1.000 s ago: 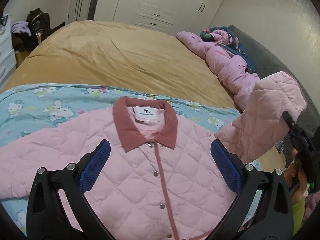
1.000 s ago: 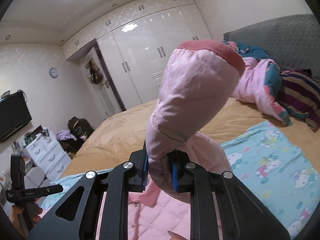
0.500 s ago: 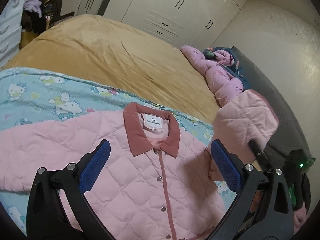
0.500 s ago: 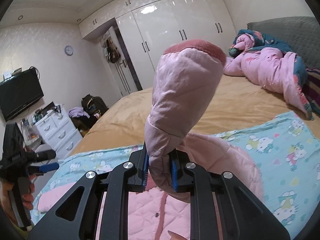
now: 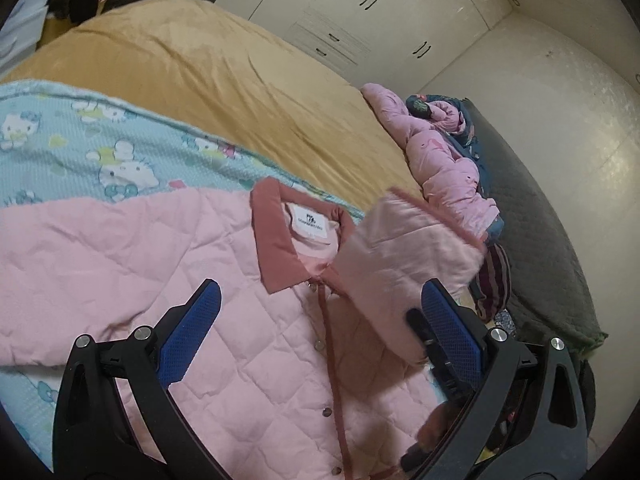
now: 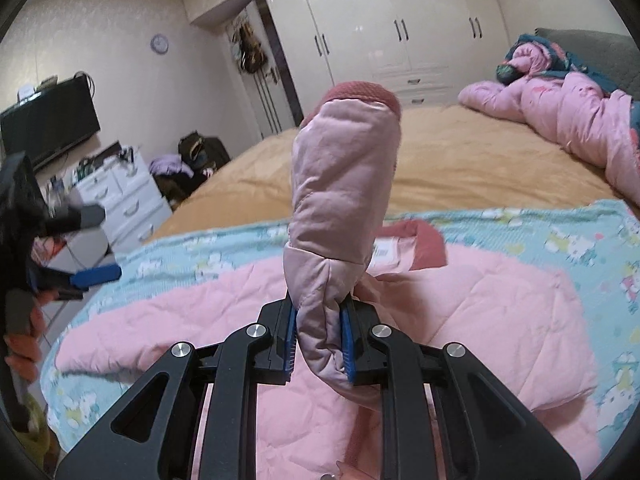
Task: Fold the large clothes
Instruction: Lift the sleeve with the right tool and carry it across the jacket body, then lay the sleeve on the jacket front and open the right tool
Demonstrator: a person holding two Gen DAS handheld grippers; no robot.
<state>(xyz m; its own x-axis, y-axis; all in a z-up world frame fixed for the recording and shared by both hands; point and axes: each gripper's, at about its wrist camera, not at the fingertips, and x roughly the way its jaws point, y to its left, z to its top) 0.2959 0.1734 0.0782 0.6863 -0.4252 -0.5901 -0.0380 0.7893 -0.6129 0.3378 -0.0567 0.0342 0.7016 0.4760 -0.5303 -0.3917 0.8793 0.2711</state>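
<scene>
A pink quilted jacket (image 5: 248, 344) with a dusty-red collar (image 5: 276, 236) lies front up on a light blue cartoon-print blanket (image 5: 80, 148). My right gripper (image 6: 320, 340) is shut on the jacket's right sleeve (image 6: 340, 184), which stands up between the blue pads with its red cuff on top. In the left wrist view that sleeve (image 5: 400, 264) hangs over the jacket's right chest, next to the collar. My left gripper (image 5: 320, 332) hovers open above the jacket's front with nothing between its fingers. The other sleeve (image 5: 80, 256) lies stretched out to the left.
The blanket sits on a bed with a mustard cover (image 5: 240, 80). A pink and teal bundle of bedding (image 6: 568, 108) lies by the grey headboard (image 5: 536, 256). White wardrobes (image 6: 400, 28), a white drawer unit (image 6: 124, 200) and a television (image 6: 48, 124) stand beyond the bed.
The right gripper has carried the sleeve down and inward, from beside the jacket to over its chest by the collar. The left gripper has dropped a little closer to the jacket and rolled.
</scene>
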